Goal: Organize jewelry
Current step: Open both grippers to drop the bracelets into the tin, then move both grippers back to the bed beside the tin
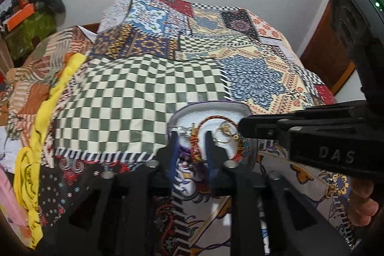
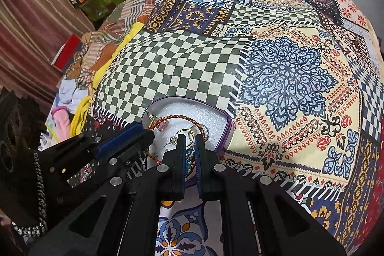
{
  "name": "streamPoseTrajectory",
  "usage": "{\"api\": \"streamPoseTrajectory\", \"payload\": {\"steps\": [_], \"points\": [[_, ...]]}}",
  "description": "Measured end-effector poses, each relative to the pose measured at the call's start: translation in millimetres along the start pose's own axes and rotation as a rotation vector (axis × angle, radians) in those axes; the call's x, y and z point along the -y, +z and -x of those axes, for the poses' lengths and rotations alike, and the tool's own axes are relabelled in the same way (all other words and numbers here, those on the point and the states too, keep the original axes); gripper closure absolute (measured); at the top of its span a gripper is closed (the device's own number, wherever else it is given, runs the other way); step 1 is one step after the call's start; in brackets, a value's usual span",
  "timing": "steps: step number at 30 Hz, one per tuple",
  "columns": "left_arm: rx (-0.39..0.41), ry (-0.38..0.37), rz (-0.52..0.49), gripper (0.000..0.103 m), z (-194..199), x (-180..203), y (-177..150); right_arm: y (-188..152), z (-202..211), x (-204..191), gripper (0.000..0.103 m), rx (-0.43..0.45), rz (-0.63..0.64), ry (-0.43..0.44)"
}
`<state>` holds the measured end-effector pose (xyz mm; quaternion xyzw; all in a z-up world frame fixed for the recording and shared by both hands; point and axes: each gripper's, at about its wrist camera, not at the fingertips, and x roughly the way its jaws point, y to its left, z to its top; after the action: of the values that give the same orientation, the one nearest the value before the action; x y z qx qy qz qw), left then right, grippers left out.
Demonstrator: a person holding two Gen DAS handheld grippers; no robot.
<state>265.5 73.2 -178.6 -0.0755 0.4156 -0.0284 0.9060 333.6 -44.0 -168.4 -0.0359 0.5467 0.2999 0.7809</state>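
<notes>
With the red braided cord (image 2: 178, 117) and gold rings (image 2: 192, 133) already in the foam-lined tin (image 2: 225, 126) on the patchwork bedspread (image 2: 288, 78), the nearly closed right gripper (image 2: 189, 137) carries a blue-stone piece (image 2: 189, 155) in, while the left gripper (image 1: 192, 136), part open, straddles beaded items (image 1: 195, 148) without gripping.

Patchwork-quilted bed (image 2: 288, 78), a purple-rimmed white-lined jewelry tray (image 2: 225, 128) on it, yellow cloth (image 1: 43, 116) along its left edge.
</notes>
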Motion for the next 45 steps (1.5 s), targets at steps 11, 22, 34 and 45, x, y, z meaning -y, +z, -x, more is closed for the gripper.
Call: {"api": "streamPoseTrajectory", "payload": {"steps": [11,22,34,45], "points": [[0.062,0.000,0.009,0.072,40,-3,0,-10,44,-12,0.065,0.115,0.076,-0.083],[0.103,-0.064,-0.036,0.069,82,28,-6,-52,108,4,0.064,0.281,0.142,-0.217],[0.038,-0.182,-0.184,0.067,80,102,-32,-104,130,55,0.064,0.276,0.057,-0.316],[-0.100,-0.257,-0.285,0.067,41,153,-66,-139,127,73,0.064,0.240,0.036,-0.306]]}}
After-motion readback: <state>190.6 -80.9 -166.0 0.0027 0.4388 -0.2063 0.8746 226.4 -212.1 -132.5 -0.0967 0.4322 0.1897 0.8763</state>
